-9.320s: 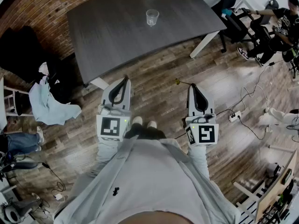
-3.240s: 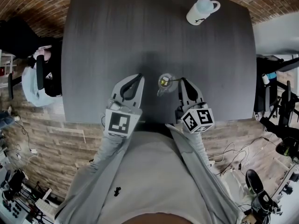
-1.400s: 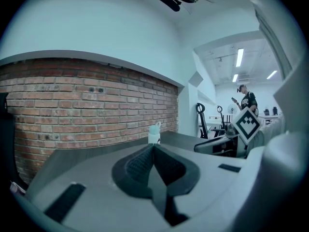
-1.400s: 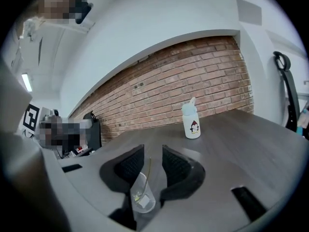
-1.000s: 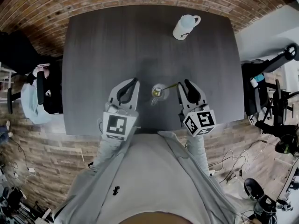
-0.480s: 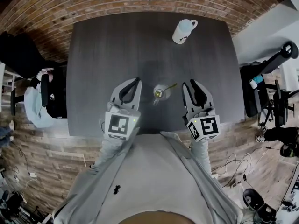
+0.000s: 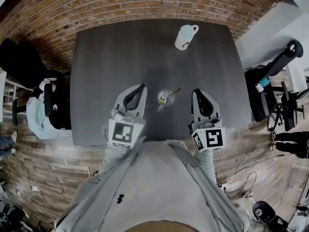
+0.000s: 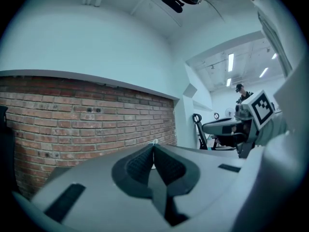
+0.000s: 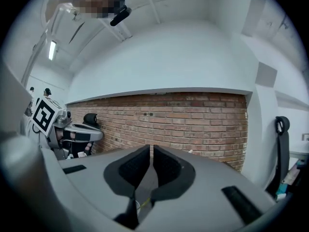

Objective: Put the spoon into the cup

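A rectangular dark grey table (image 7: 106,57) is shown from above, set against a red brick wall (image 7: 145,4), with wood-plank flooring (image 7: 53,153) along the near edge. A small clear glass cup (image 7: 165,99) is seen upright near the table's near edge, between the two grippers and touched by neither. A slim yellowish metal spoon (image 7: 171,93) is contained in it: the bowl end is lodged inside the cup, and the handle is leaned over the rim. The long axis of the spoon is tilted, with the handle pointed away from the person and toward the person's right. A white mug with a side handle (image 7: 185,36) is placed well apart, near the far edge; its contents cannot be made out.

The left gripper (image 7: 140,86) is held just left of the cup. In the left gripper view its jaws (image 8: 153,146) are pressed together with nothing between them. The right gripper (image 7: 197,92) is held just right of the cup. In the right gripper view its jaws (image 9: 151,148) are closed to a thin slit and nothing is clamped. A black office chair (image 7: 270,76) is seen beside the table's right edge.
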A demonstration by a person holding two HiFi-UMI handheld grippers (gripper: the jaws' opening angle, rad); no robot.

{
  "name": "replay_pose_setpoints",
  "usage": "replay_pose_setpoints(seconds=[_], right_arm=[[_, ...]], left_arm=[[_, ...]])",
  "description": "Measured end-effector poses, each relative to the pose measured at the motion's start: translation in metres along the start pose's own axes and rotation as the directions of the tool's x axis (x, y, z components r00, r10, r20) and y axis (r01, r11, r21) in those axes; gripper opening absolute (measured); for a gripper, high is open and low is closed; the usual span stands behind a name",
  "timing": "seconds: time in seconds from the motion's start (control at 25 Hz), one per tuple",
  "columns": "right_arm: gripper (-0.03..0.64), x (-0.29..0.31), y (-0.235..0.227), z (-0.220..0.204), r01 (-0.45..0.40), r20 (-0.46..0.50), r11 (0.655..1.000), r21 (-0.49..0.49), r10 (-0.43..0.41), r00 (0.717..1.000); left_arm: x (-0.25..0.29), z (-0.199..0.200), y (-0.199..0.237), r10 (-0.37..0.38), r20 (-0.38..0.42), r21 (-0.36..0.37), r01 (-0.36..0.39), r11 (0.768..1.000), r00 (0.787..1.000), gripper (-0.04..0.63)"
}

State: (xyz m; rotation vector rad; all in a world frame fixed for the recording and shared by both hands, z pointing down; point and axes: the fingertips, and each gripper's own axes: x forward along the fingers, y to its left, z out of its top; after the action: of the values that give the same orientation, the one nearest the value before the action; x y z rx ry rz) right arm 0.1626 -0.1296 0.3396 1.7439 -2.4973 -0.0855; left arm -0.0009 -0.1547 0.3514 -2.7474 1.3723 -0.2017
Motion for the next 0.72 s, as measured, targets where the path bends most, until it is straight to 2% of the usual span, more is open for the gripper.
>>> replay_pose_setpoints(seconds=[0.52, 0.64, 0.72], right_arm=[[0.015, -0.004, -0.009, -0.002, 0.012, 0.014, 1.000, 0.015, -0.013, 1.000], [0.015, -0.003, -0.013, -0.003, 0.014, 0.010, 1.000, 0.018, -0.014, 1.000], [0.015, -0.002, -0.015, -0.004, 0.017, 0.005, 1.000, 0.018, -0.018, 1.000]], left_arm=[[0.006, -0.005, -0.009, -0.020, -0.008, 0.011, 0.020, 1.000, 1.000, 0.018], [0.007, -0.005, -0.009, -0.009, -0.016, -0.021, 0.009, 1.000, 1.000, 0.018], [0.009, -0.006, -0.008, -0.014, -0.016, -0.011, 0.014, 1.000, 1.000, 0.020]])
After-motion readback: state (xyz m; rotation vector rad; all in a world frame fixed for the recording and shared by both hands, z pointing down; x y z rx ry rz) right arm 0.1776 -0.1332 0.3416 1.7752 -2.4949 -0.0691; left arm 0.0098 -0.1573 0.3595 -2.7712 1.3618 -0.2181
